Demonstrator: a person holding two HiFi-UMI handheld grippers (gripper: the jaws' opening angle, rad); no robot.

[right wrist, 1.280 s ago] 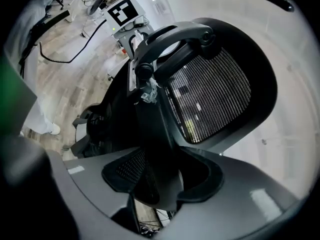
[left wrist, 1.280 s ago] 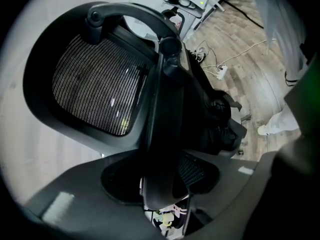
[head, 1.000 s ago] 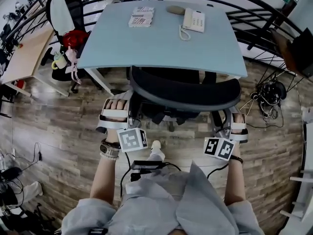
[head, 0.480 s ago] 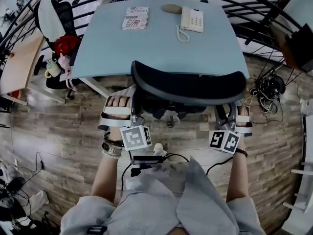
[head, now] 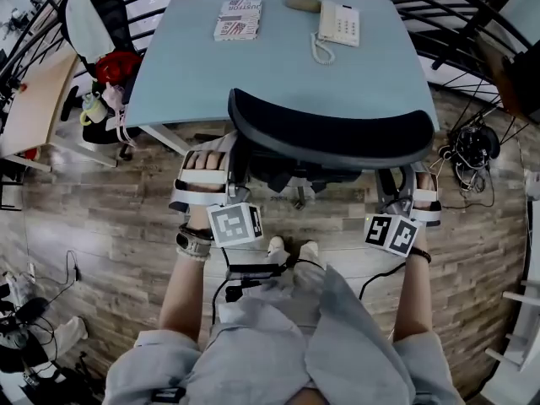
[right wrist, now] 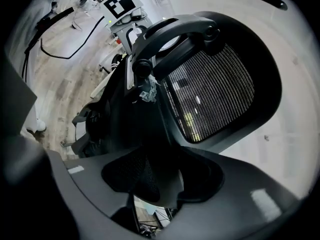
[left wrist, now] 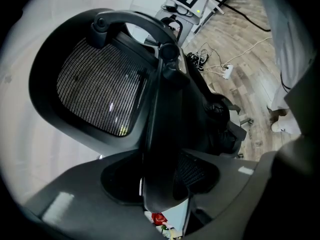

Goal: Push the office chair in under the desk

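Note:
The black mesh-backed office chair (head: 333,132) stands at the front edge of the light blue desk (head: 278,74), its backrest top overlapping the desk edge in the head view. My left gripper (head: 229,180) clasps the left side of the backrest, my right gripper (head: 398,191) the right side. In the left gripper view the jaws of the left gripper (left wrist: 160,184) are shut on the dark frame edge of the chair (left wrist: 100,94). The right gripper view shows the right gripper (right wrist: 160,181) closed likewise on the chair (right wrist: 210,91) at its other edge.
A white telephone (head: 340,25), a booklet (head: 237,19) and a brown object (head: 302,3) lie on the desk's far part. Another chair with a red bag (head: 118,64) stands to the left, beside a wooden table (head: 34,99). Cables (head: 472,146) lie on the floor at right.
The chair has rolled forward toward the desk with both grippers on its backrest; the backrest top now overlaps the desk's front edge.

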